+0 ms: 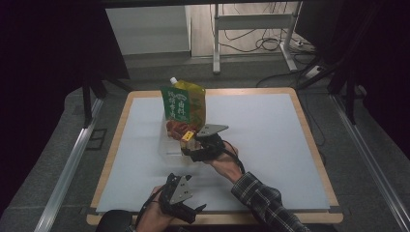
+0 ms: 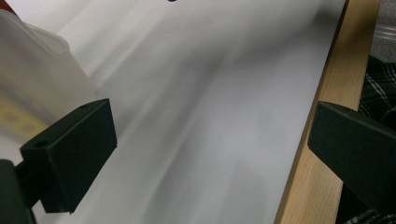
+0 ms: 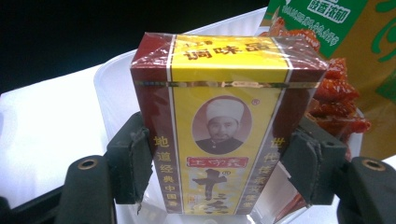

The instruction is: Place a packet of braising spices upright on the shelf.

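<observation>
Over the clear tub (image 3: 109,84) | right tongs (image 3: 219,175) clamp seasoning box (image 3: 219,126) | left tongs (image 2: 210,149) wide

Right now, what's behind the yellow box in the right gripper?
Behind the yellow box: a clear container holding a green spout pouch and red snack pack. The box hides the container's floor.

Box (image 3: 219,135) in right gripper (image 3: 217,163), before pouch (image 1: 185,104) in tub (image 1: 170,145).

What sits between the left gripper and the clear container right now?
Only bare white table mat lies between the left gripper, its fingers open, and the clear container, as the left gripper view shows.
</observation>
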### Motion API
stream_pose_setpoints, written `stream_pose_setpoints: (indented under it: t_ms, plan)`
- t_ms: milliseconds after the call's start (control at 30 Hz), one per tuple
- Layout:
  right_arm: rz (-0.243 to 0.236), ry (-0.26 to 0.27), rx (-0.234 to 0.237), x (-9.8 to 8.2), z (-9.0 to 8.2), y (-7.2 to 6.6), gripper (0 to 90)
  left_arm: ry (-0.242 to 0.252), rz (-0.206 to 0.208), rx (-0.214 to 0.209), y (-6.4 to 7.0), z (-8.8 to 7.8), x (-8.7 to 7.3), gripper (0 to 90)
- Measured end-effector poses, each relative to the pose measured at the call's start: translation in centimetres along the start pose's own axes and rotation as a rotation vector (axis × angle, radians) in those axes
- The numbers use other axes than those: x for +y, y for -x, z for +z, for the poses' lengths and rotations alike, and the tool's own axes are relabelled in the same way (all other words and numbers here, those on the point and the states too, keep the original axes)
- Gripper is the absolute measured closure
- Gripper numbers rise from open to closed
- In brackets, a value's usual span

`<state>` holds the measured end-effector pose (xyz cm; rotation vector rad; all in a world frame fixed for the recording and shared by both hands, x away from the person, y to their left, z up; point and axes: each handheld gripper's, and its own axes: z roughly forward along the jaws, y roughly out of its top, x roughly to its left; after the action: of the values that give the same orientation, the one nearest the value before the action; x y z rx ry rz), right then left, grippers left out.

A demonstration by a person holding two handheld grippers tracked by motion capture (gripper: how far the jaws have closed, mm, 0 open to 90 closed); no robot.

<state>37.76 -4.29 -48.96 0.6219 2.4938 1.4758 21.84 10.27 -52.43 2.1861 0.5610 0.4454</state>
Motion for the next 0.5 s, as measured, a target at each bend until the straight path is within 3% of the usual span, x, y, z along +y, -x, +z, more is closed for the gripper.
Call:
stream_pose_setpoints:
  t_ms: [267,500]
  plan:
    - [0.022,-0.005,0.002,0.24,-0.08,0.21,21.9,0.001,0.0,0.001,0.0,-0.01,0.0,1.2]
    - [0.012,-0.012,0.015,0.65,-0.45,0.12,15.8,-0.001,0.004,0.002,0.04,0.04,0.02,1.2]
